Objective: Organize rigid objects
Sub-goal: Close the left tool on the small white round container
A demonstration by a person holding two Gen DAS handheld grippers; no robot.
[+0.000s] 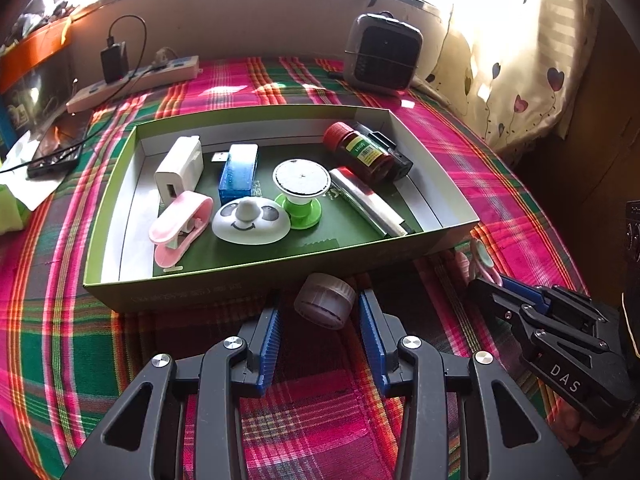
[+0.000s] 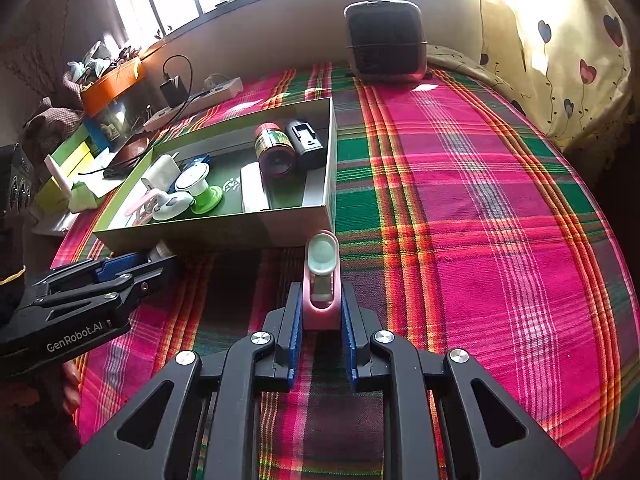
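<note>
Cardboard makes up the green box on the plaid cloth, the biggest thing here; it looks light and thin-walled, so I would set pieces into it and not lean on its rim. Next in size is the small round jar, lying tilted on the cloth just outside the box's near wall, between the fingers of my left gripper; those fingers stand wide, and I judge neither pad is pressing it, though the right one is close and I cannot be sure. It seems stiff plastic, light, and likely to roll, so I would pinch across its ribbed lid. Smallest is the pink clip-like gadget, pinched at its base by my right gripper; hard, smooth, probably slippery, so a grip low on the flat sides suits it
</note>
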